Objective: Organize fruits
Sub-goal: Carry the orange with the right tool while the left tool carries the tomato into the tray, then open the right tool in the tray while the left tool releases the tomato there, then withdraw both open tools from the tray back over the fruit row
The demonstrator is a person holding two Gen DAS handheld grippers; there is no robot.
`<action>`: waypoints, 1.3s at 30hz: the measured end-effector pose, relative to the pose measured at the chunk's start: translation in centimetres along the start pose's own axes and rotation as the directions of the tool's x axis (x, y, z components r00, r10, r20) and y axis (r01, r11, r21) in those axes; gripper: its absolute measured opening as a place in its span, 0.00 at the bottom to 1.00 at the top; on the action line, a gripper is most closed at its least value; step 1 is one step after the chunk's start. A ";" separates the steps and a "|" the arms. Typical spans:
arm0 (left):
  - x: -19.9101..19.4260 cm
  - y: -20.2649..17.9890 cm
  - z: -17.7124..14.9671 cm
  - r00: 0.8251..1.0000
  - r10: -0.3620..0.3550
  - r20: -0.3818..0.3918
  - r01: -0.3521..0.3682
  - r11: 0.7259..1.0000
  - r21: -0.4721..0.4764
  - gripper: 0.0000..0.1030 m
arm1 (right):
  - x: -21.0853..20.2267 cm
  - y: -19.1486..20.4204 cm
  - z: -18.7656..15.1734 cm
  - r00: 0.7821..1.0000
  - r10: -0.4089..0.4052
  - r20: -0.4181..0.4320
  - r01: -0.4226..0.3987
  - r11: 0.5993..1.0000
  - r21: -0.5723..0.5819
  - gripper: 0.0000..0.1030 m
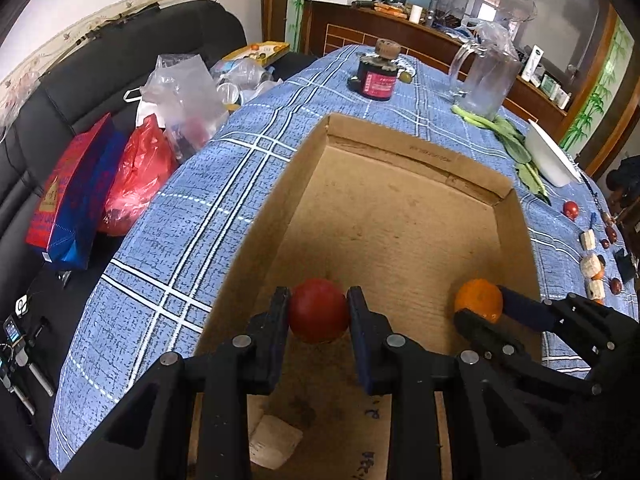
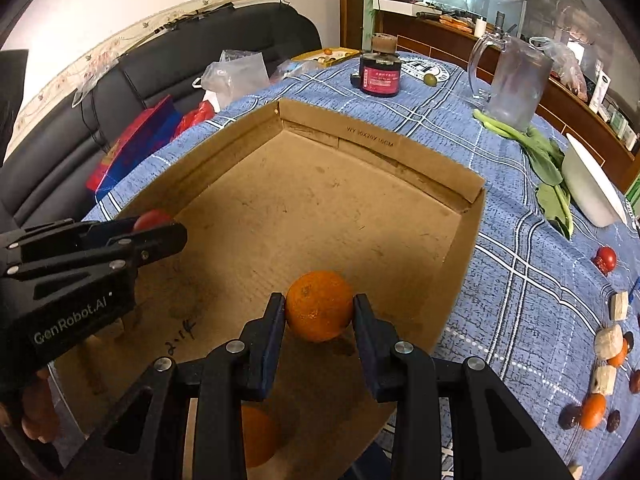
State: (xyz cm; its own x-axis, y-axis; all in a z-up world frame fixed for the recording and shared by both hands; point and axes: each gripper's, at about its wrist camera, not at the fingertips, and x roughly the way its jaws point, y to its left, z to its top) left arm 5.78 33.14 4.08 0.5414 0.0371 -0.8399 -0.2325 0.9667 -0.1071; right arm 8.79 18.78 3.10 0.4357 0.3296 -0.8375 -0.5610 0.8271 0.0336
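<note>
A shallow cardboard box [image 1: 400, 216] lies open on the blue plaid table; it also shows in the right wrist view [image 2: 360, 136]. My left gripper [image 1: 318, 312] is shut on a red tomato [image 1: 319, 311] over the box's near left part. My right gripper [image 2: 320, 308] is shut on an orange [image 2: 319, 306] over the box's near right part. The orange [image 1: 479, 300] and right gripper [image 1: 480, 308] show in the left wrist view. The left gripper [image 2: 156, 228] with the tomato [image 2: 150, 218] shows in the right wrist view. A second orange [image 2: 258, 436] lies in the box under my right gripper.
A dark jar [image 1: 378, 76], a clear pitcher [image 1: 486, 76], green leaves [image 1: 516, 148] and a white bowl [image 1: 550, 160] stand beyond the box. Another tomato [image 2: 606, 258], small oranges, dark fruits and pale chunks [image 2: 608, 340] lie at right. Bags [image 1: 132, 184] sit on the sofa at left.
</note>
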 end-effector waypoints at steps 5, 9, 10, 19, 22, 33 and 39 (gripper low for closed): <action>0.8 0.3 0.0 0.999 0.020 -0.034 -0.020 1.000 -0.007 0.27 | 0.0 0.1 0.0 1.000 -0.004 0.002 0.004 1.000 -0.011 0.37; 1.0 0.3 -0.3 0.998 0.034 -0.047 -0.034 0.999 -0.006 0.27 | -0.1 -0.1 -0.1 1.000 -0.002 -0.003 0.002 1.000 -0.005 0.37; 1.0 0.4 -0.4 0.998 0.034 -0.049 -0.035 0.999 -0.006 0.27 | -0.1 -0.1 -0.1 1.000 -0.005 -0.004 0.005 1.000 -0.003 0.37; -0.1 0.6 -0.9 0.997 0.073 -0.034 -0.073 0.997 0.001 0.44 | -0.6 -1.0 -0.6 1.000 -0.012 -0.015 0.013 0.999 0.030 0.38; -0.5 0.4 -1.0 0.997 0.075 -0.024 -0.075 0.997 0.008 0.48 | -0.8 -0.7 -0.6 1.000 -0.021 -0.013 0.021 0.999 0.024 0.44; -2.8 0.3 -1.7 0.996 0.081 0.022 -0.081 0.997 0.009 0.50 | -4.0 -0.5 -1.0 0.997 -0.048 0.065 0.047 0.999 0.011 0.51; -6.1 0.8 -2.9 0.989 0.113 0.099 -0.112 0.994 -0.014 0.56 | -7.9 -1.5 -3.7 0.993 -0.066 0.094 0.064 0.998 0.020 0.51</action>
State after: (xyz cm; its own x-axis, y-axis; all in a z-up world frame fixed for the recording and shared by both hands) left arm -0.07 32.93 7.61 0.5894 0.1709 -0.7896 -0.3028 0.9529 -0.0198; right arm 3.58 13.26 7.66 0.5362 0.3156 -0.7829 -0.5175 0.8556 -0.0095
